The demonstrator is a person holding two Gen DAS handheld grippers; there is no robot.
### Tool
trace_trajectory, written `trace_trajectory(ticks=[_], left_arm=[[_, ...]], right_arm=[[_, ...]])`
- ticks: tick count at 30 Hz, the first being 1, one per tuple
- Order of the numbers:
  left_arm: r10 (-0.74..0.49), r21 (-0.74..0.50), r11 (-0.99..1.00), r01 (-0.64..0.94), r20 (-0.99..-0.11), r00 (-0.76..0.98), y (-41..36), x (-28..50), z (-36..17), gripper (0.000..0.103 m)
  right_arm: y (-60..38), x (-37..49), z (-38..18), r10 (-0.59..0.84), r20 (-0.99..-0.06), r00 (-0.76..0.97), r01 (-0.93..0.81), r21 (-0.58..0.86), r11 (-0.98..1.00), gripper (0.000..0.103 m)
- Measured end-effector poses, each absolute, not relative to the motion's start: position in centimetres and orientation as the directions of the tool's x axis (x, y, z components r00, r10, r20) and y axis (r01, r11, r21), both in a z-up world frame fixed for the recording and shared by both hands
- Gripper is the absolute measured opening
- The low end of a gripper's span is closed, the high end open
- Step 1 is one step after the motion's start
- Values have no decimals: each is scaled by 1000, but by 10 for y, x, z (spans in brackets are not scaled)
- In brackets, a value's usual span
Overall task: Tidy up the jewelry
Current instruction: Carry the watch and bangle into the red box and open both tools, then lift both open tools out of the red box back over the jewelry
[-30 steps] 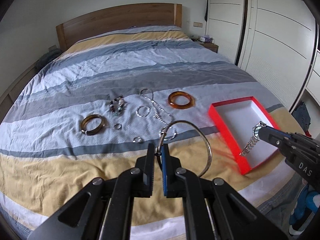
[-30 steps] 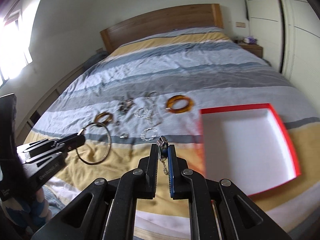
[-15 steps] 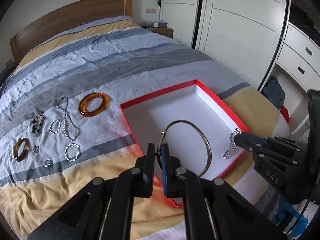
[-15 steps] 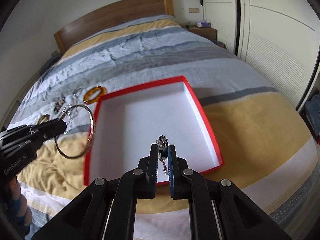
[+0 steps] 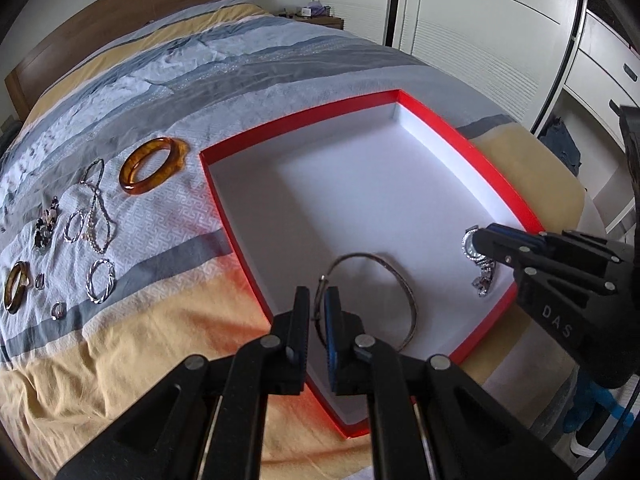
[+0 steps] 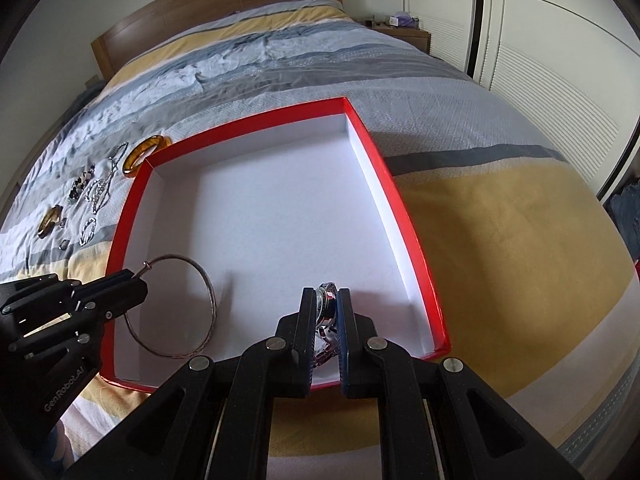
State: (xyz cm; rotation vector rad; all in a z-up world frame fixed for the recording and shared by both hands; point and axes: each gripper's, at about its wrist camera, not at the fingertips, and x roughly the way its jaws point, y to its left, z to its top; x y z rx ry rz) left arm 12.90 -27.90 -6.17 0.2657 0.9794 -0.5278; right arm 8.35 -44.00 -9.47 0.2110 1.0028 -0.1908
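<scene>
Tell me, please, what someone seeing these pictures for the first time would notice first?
The red box with its white inside, lying on the striped bedspread, draws the eye at once. Over its near end, the left tool holds a thin silver hoop, its jaws having just been opening, while the right tool grips a silver watch. More bangles and chains lie spread on the bedspread left of the box, among them an amber bangle.
</scene>
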Motion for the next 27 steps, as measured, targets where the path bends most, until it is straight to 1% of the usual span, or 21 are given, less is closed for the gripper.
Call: trace_trajectory(ticks=[1,2,3,5,6,13,23,27], left_arm=[[-310,-31,845,533,-842,442,-277,129,-60,16],[-317,-41,847,530,-840,441,-275,129,-57,19],[-328,-50,846,531,-834,444,-273,127,-52,23],[-334,-44,849,527,-818,469,-268,123,-41,30],[-338,-44,850,526,-810,479,-265,120,-35,33],[-325,-32,878,478,-774,544,-225,93,3,33],[-189,26,949,313,-748,636,-117,40,53,33],[-138,34,971,235,-722,678,-74,13,70,33]], right_arm=[[-439,83,-94,-65,-851,522,254,82,964,12],[-439,83,-94,-70,-852,518,254,75,964,18],[-438,84,-93,-73,-852,518,255,73,964,30],[-437,80,-89,-75,-847,526,258,75,963,39],[-436,77,-86,-75,-844,531,258,78,963,39],[-426,54,-54,-72,-810,583,267,107,958,39],[-385,5,-1,-21,-742,670,231,182,956,39],[-359,-12,24,21,-703,711,193,224,955,42]])
